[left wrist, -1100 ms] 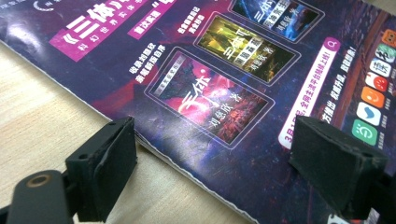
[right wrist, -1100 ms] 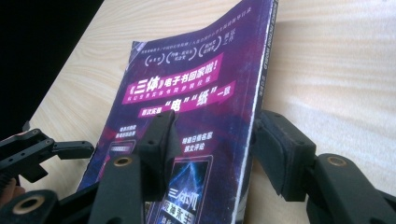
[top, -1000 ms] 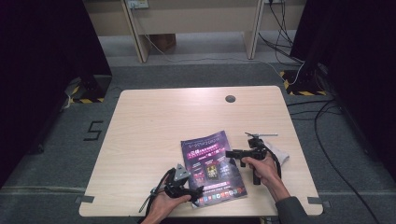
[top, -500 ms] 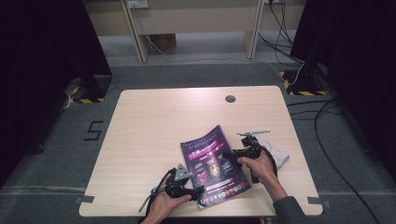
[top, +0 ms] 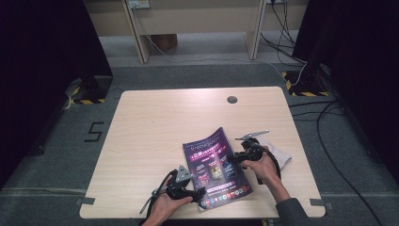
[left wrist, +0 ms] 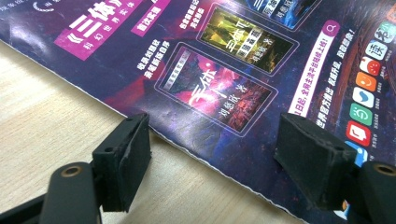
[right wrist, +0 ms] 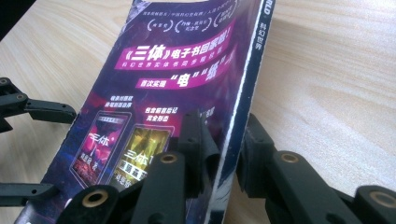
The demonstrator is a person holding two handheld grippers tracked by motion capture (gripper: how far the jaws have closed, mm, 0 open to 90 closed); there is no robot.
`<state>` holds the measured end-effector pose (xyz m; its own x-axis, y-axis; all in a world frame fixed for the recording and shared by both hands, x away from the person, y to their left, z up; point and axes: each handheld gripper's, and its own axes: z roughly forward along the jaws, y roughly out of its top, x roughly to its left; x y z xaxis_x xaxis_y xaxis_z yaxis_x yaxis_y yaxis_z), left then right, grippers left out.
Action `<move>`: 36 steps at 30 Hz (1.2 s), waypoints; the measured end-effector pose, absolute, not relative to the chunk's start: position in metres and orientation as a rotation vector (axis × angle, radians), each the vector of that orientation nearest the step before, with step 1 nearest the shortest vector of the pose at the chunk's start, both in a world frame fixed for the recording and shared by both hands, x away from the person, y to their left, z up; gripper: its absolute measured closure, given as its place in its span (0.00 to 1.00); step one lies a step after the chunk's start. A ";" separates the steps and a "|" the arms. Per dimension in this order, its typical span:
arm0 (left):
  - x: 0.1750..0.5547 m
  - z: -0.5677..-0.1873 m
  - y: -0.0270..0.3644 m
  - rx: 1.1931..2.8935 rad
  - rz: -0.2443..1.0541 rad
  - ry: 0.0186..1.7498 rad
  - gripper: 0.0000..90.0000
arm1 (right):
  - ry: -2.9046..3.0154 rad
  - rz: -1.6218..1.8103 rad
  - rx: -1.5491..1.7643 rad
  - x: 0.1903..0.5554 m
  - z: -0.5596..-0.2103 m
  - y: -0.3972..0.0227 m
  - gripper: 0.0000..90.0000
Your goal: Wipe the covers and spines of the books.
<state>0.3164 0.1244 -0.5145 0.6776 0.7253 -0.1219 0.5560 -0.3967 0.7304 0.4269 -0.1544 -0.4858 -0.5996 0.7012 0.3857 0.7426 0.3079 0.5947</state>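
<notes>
A magazine [top: 214, 165] with a purple cover lies on the wooden table [top: 155, 127] near its front edge. My right gripper [top: 231, 159] is at the magazine's right spine edge. In the right gripper view its jaws [right wrist: 224, 144] have just been closing, and they pinch the spine of the magazine [right wrist: 177, 70], which tilts up off the table. My left gripper [top: 200, 194] rests low at the magazine's near left corner. In the left gripper view it [left wrist: 212, 154] stands open after narrowing slightly, one pad over the wood and one over the cover of the magazine [left wrist: 224, 70].
A white cloth [top: 278, 153] lies just right of the right hand. A dark round grommet [top: 232, 100] sits near the table's far edge. Bare wood stretches across the left and far parts of the table. Cables run over the floor at the right.
The right gripper's jaws have closed onto the magazine's right edge, and that edge has risen off the table. The left hand has stayed where it was.
</notes>
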 end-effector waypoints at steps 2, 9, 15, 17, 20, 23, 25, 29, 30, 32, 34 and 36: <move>0.316 -0.514 0.125 2.105 0.275 0.982 0.28 | -2.511 -1.185 -1.363 0.426 -0.484 -0.154 0.85; 0.316 -0.514 0.125 2.106 0.274 0.979 0.28 | -2.645 -1.148 -1.275 0.424 -0.474 -0.145 0.86; 0.315 -0.513 0.131 2.121 0.281 0.953 0.28 | -2.734 -1.083 -1.208 0.428 -0.465 -0.137 0.87; 0.314 -0.511 0.136 2.124 0.294 0.949 0.28 | -2.777 -1.054 -1.183 0.430 -0.461 -0.132 0.87; 0.315 -0.508 0.144 2.118 0.301 0.957 0.28 | -2.831 -1.017 -1.149 0.434 -0.453 -0.124 0.89; 0.315 -0.504 0.156 2.107 0.303 0.971 0.28 | -2.903 -0.973 -1.108 0.437 -0.445 -0.116 0.90; 0.315 -0.503 0.165 2.104 0.307 0.987 0.28 | -2.950 -0.938 -1.090 0.439 -0.437 -0.109 0.91; 0.315 -0.504 0.177 2.095 0.312 1.021 0.28 | -3.031 -0.876 -1.046 0.443 -0.423 -0.099 0.93; 0.316 -0.504 0.180 2.091 0.313 1.029 0.28 | -3.053 -0.864 -1.032 0.444 -0.419 -0.096 0.93; 0.316 -0.504 0.183 2.088 0.314 1.038 0.28 | -3.095 -0.836 -1.012 0.446 -0.411 -0.091 0.94; 0.317 -0.503 0.185 2.076 0.324 1.049 0.28 | -3.125 -0.815 -0.991 0.448 -0.405 -0.087 0.94; 0.317 -0.503 0.186 2.072 0.325 1.052 0.28 | -3.156 -0.792 -0.972 0.449 -0.398 -0.083 0.94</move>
